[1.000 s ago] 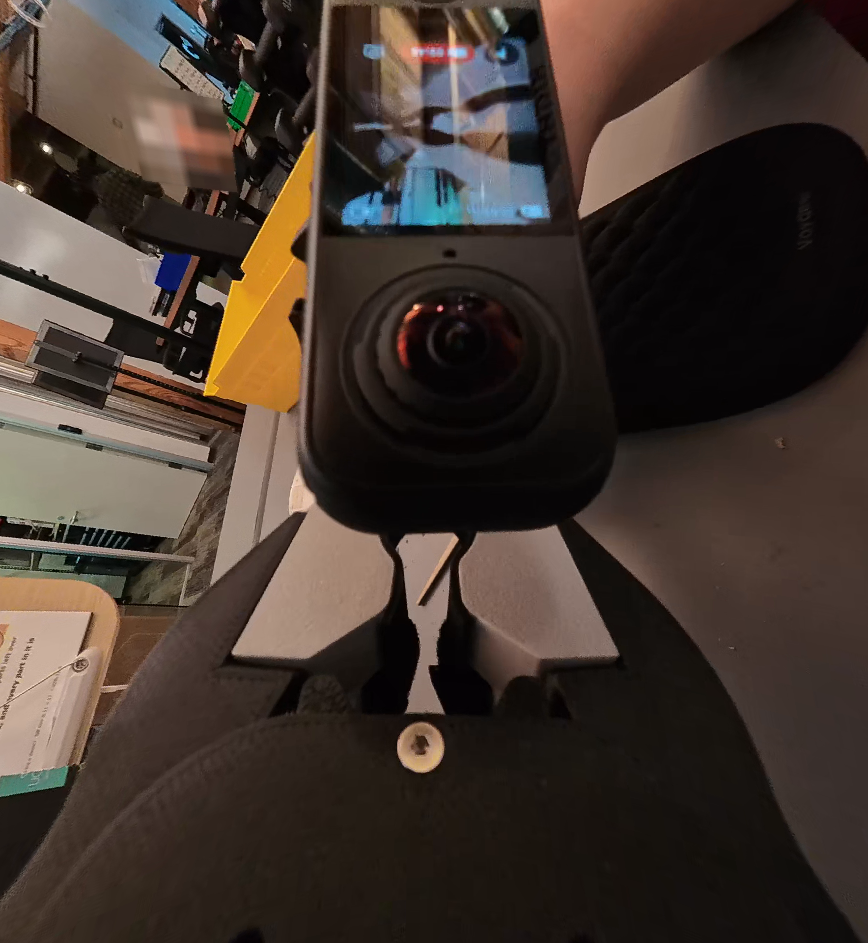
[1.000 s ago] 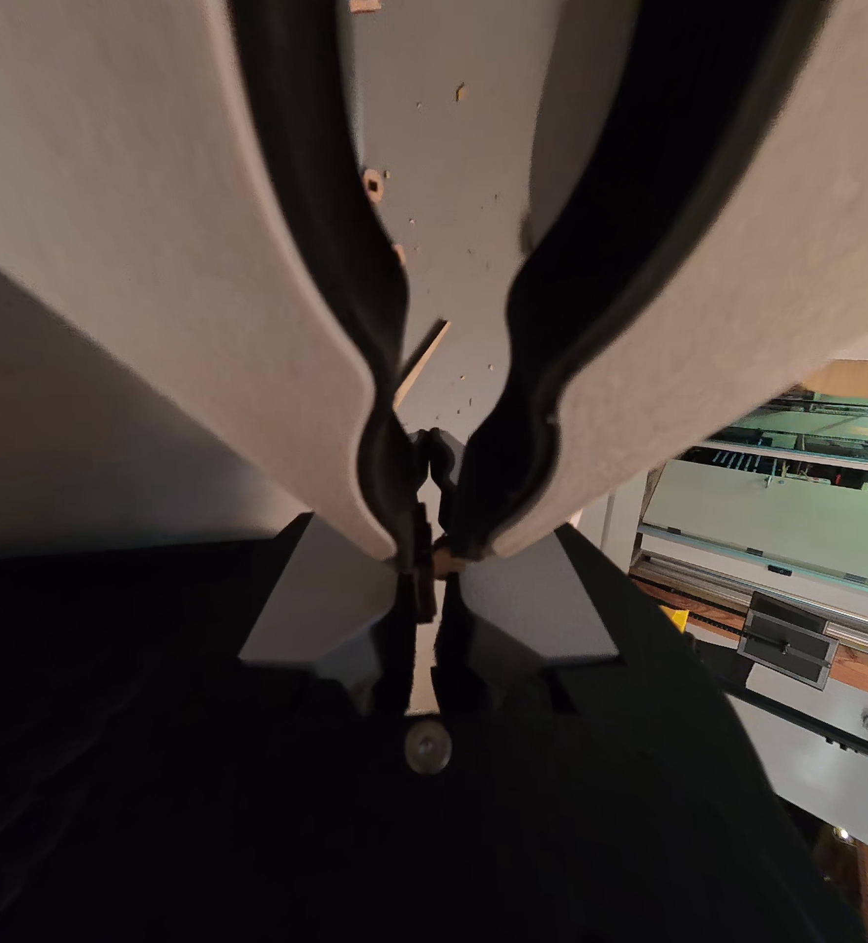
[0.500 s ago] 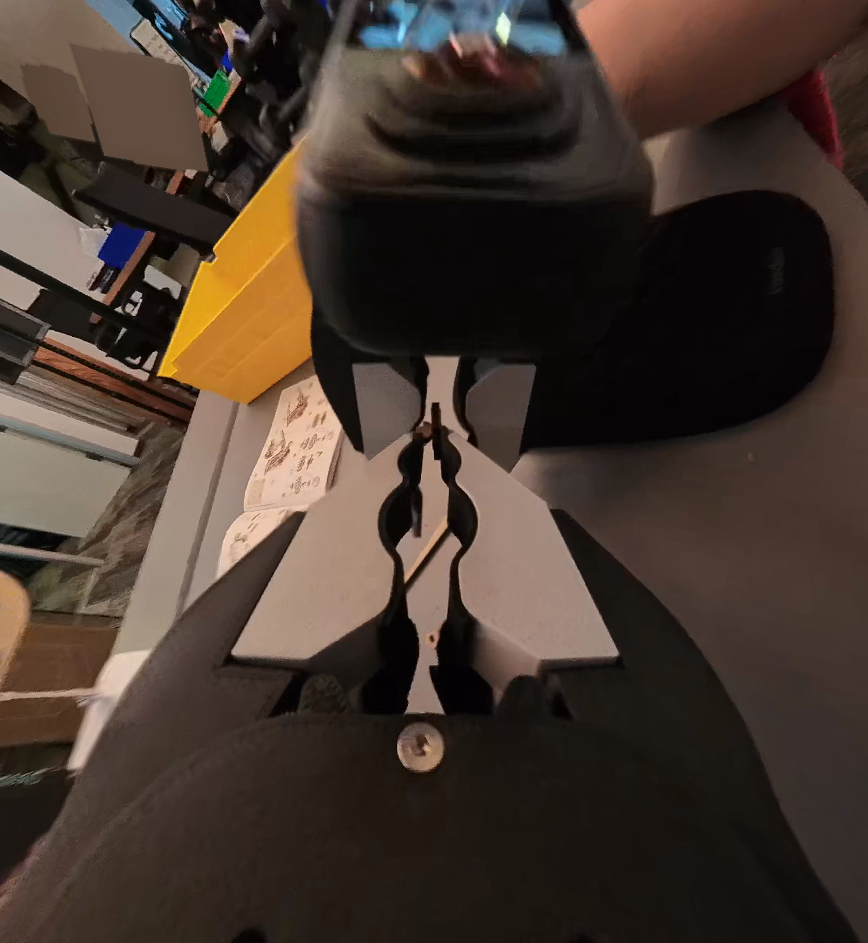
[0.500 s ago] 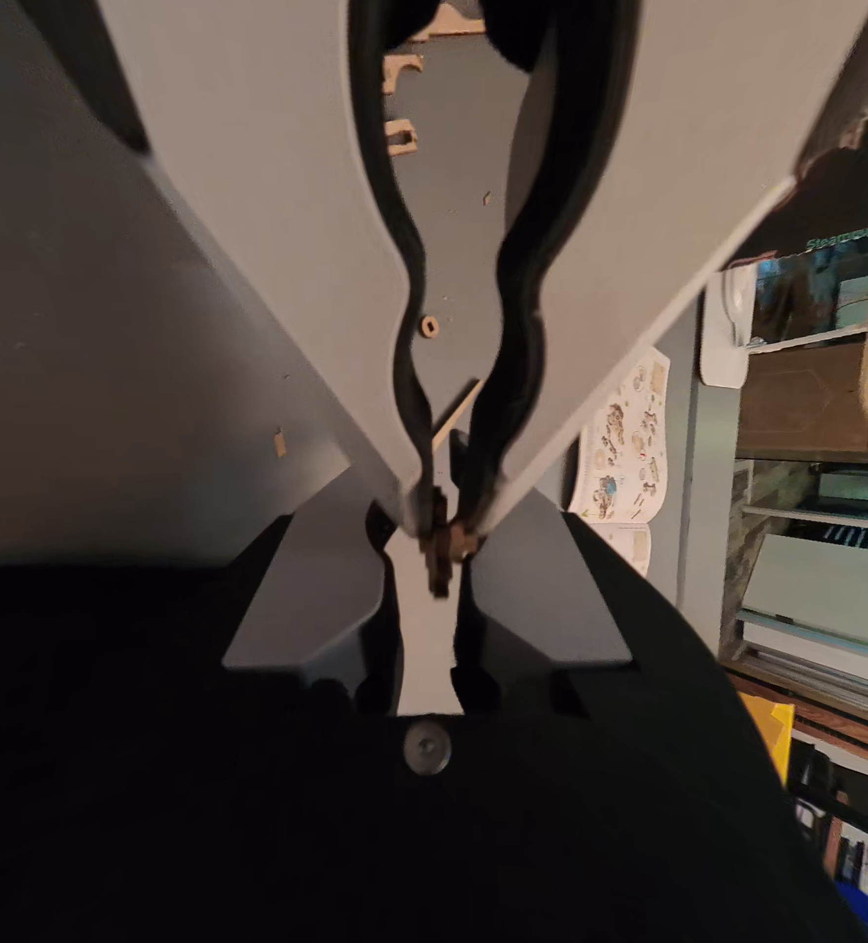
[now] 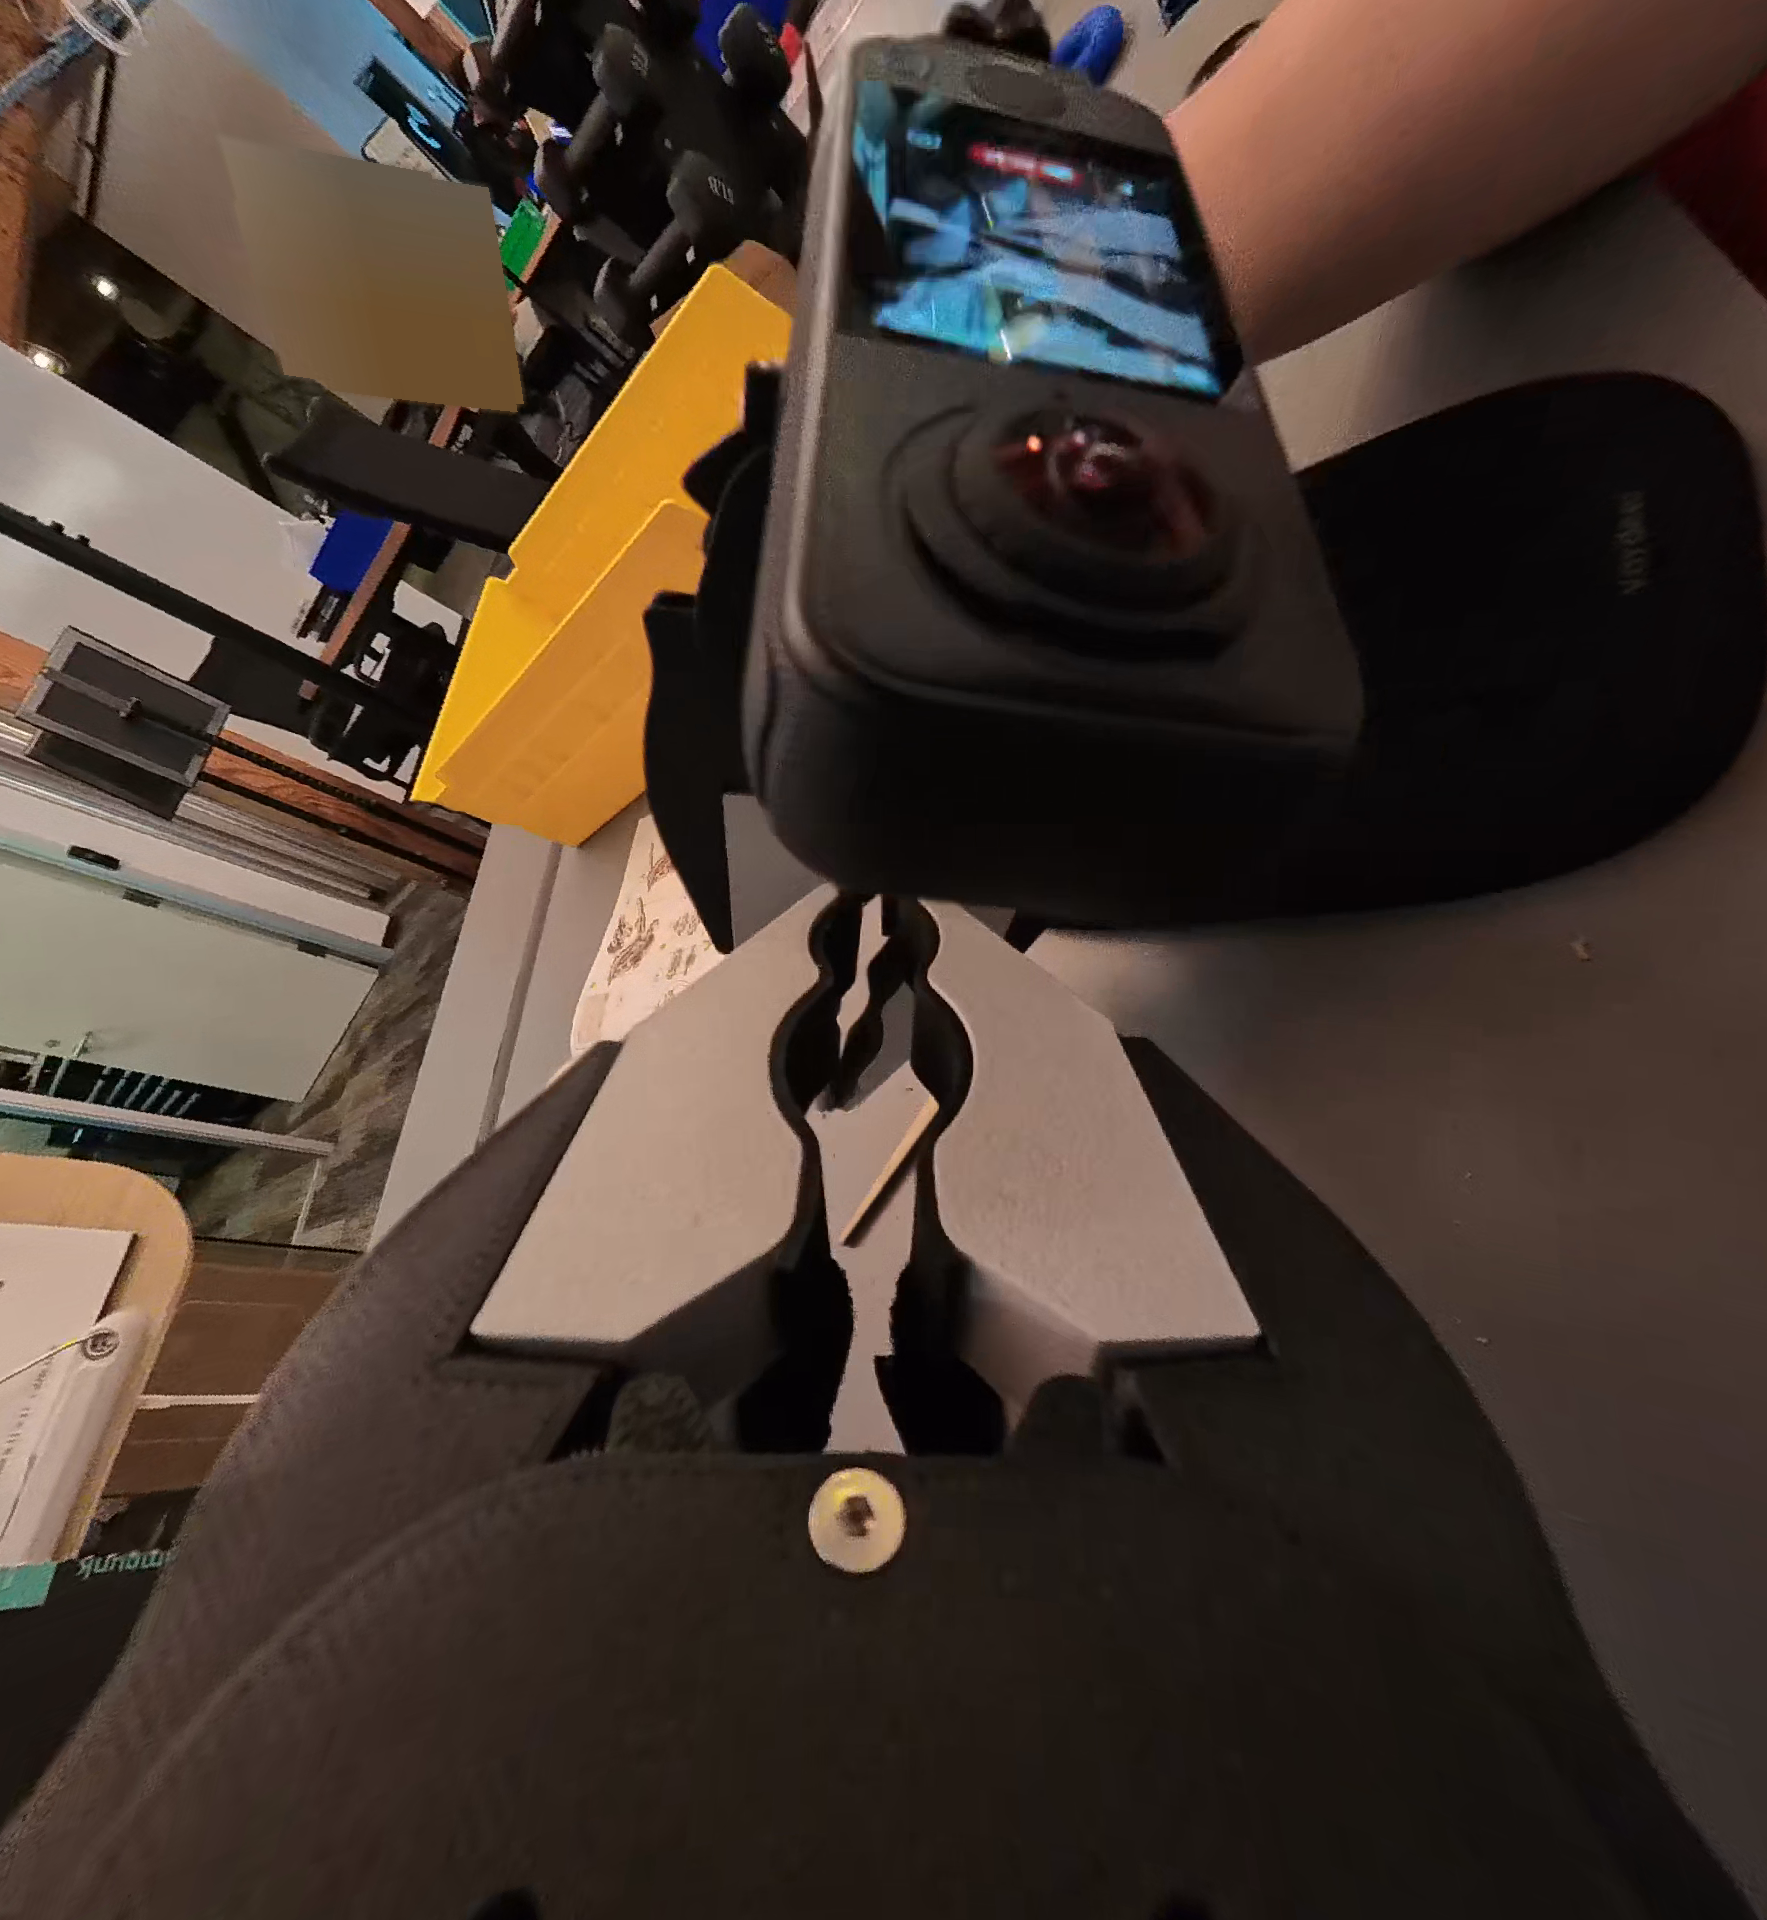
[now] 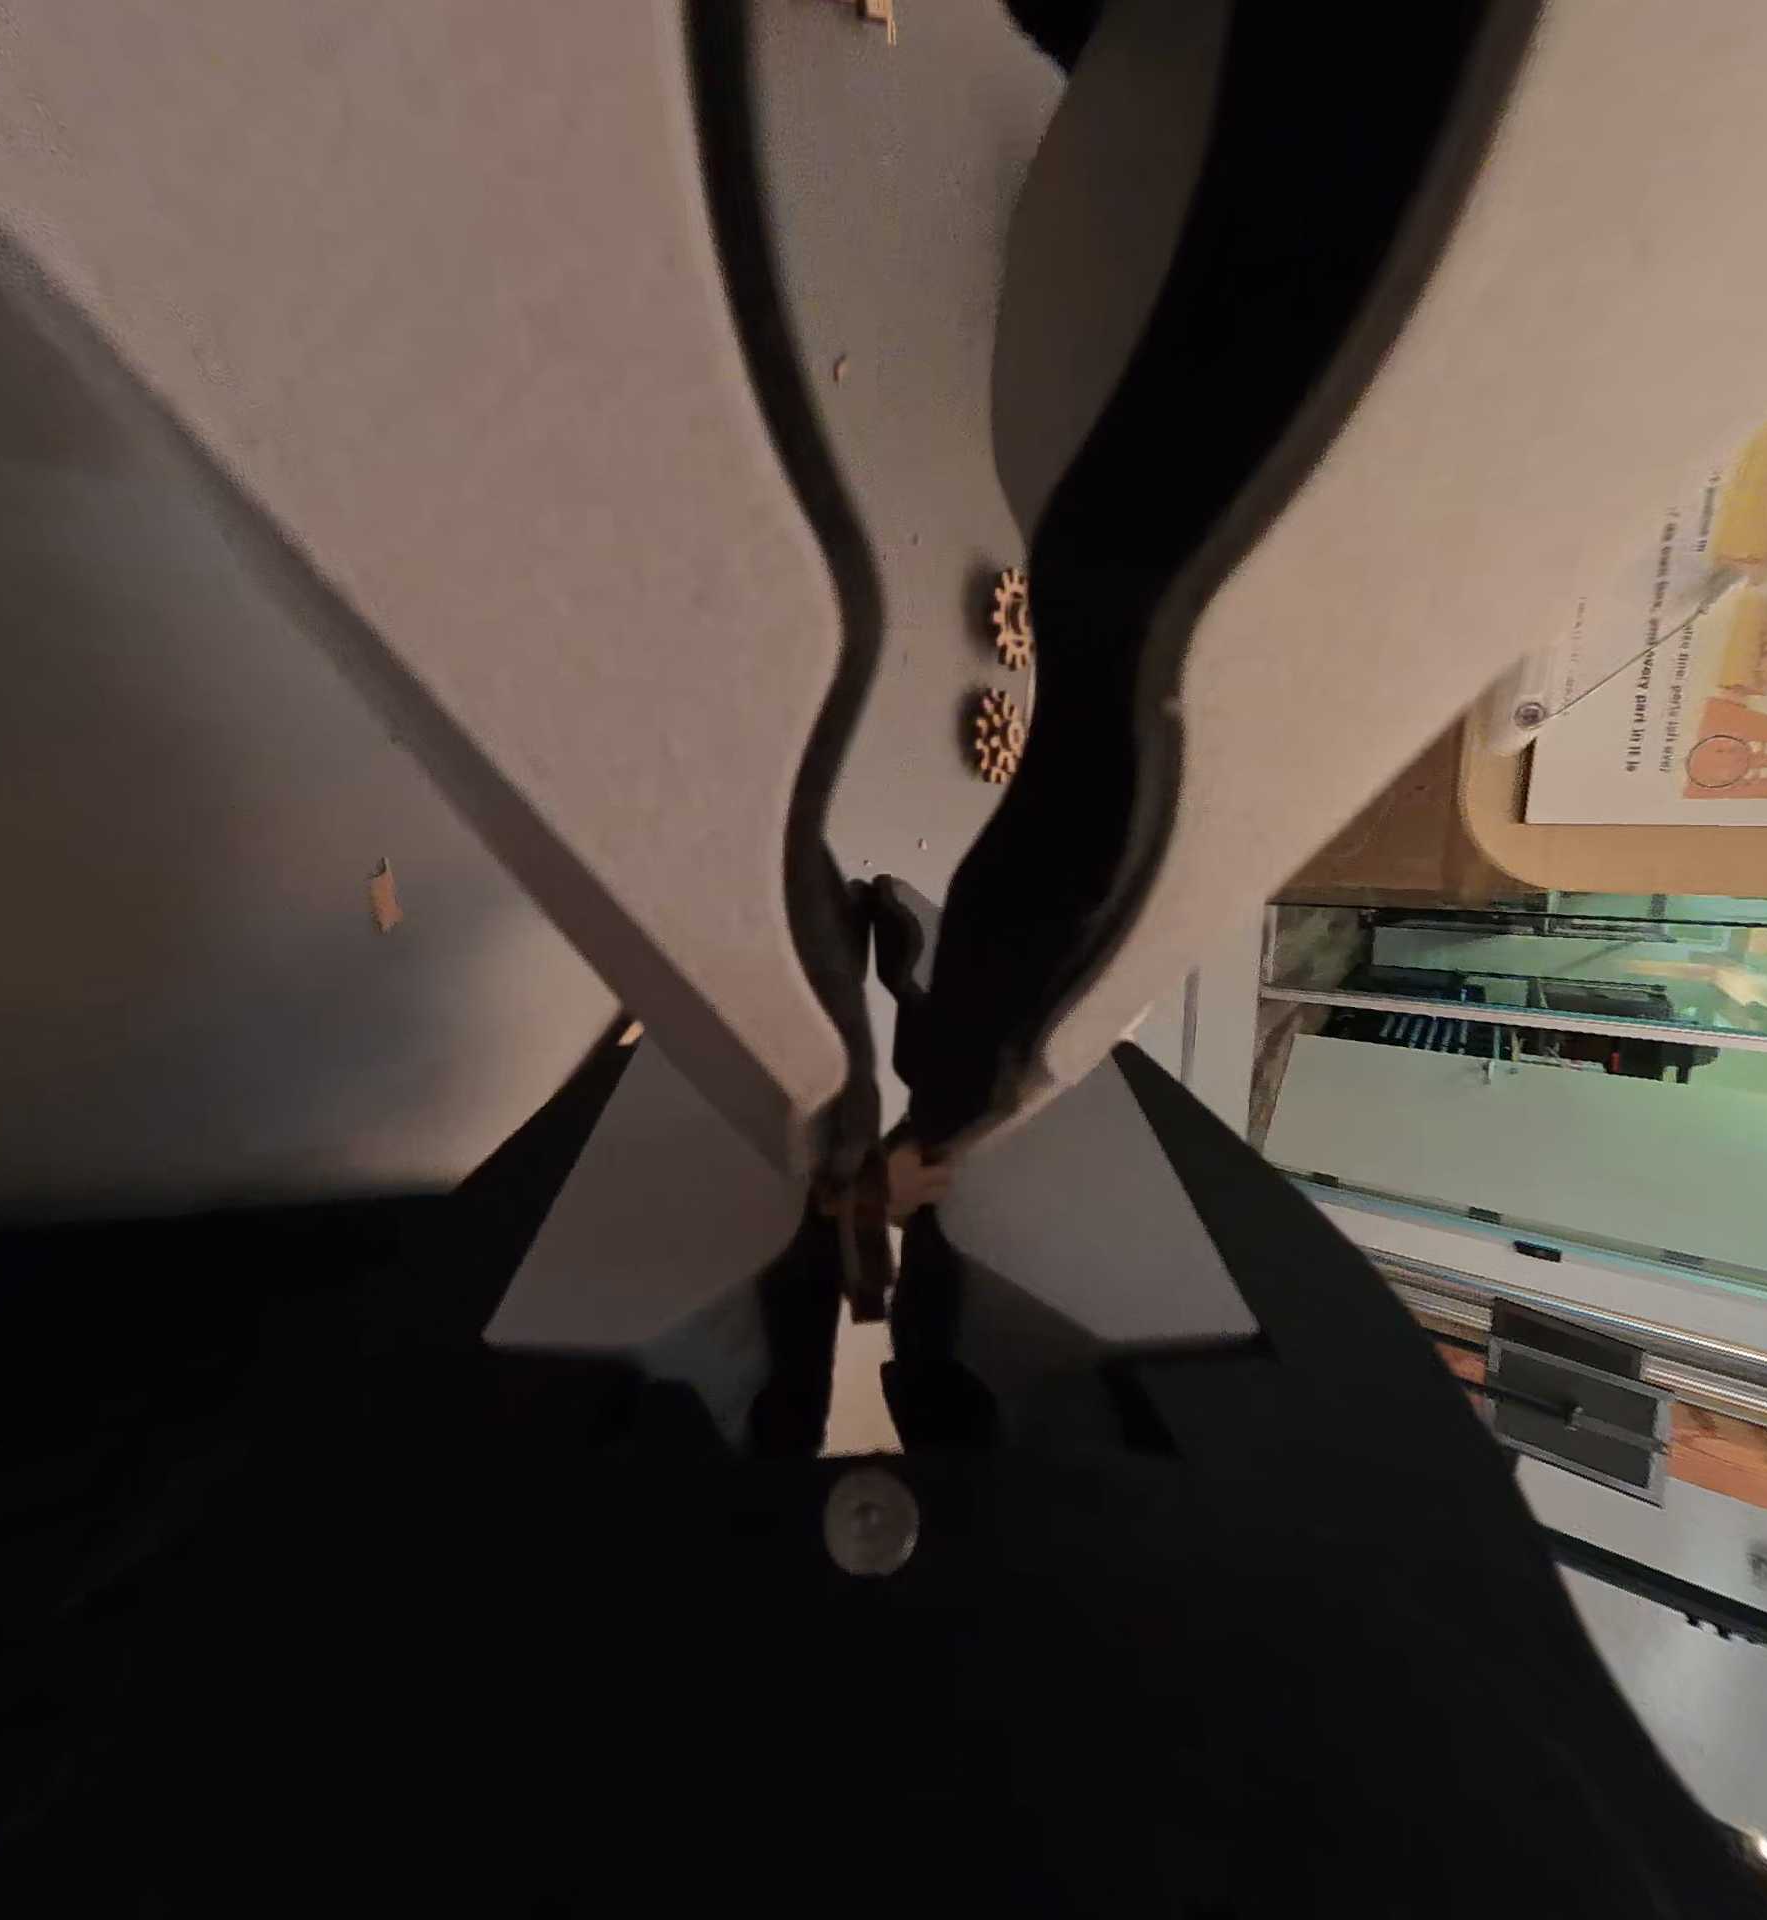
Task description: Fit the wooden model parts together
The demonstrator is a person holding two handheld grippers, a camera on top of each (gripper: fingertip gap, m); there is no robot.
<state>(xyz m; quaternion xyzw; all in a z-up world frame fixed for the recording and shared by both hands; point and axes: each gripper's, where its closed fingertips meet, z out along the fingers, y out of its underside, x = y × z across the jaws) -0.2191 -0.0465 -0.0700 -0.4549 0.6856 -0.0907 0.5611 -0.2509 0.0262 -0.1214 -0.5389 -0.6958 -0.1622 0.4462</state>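
1. The left gripper [image 5: 871,920], grey-fingered with wavy black rubber pads, is closed to a thin slit; in the right wrist view its tips pinch a small flat brown wooden model part [image 6: 863,1236], seen edge-on.
2. The right gripper [image 6: 863,1288] meets it head-on, tip to tip, above the grey desk [image 5: 1481,1143]; its jaws are narrowly parted and the wooden model part's lower end reaches down between them; I cannot tell whether its pads touch the part.
3. A black wide-lens camera with a lit screen [image 5: 1045,520] sits on the right gripper and faces the left wrist view, hiding the right gripper's tips there; a bare forearm [image 5: 1430,177] reaches in behind it from the upper right.
4. A thin pale wooden stick [image 5: 889,1174] lies flat on the desk, seen through the gap between the left gripper's fingers.
5. Two small pale wooden gears [image 6: 1009,623] lie just beside each other on the desk, partly hidden behind one finger of the left gripper; a small wood scrap [image 6: 380,894] lies well apart from them.
6. A black oval textured pad [image 5: 1533,644] lies on the desk behind the camera.
7. A yellow plastic bin [image 5: 588,644] stands at the desk's edge; a printed instruction sheet with small drawings [image 5: 650,935] lies near that same edge, just in front of the bin.
8. Black dumbbells [image 5: 671,208] sit in the room beyond the bin, off the desk.
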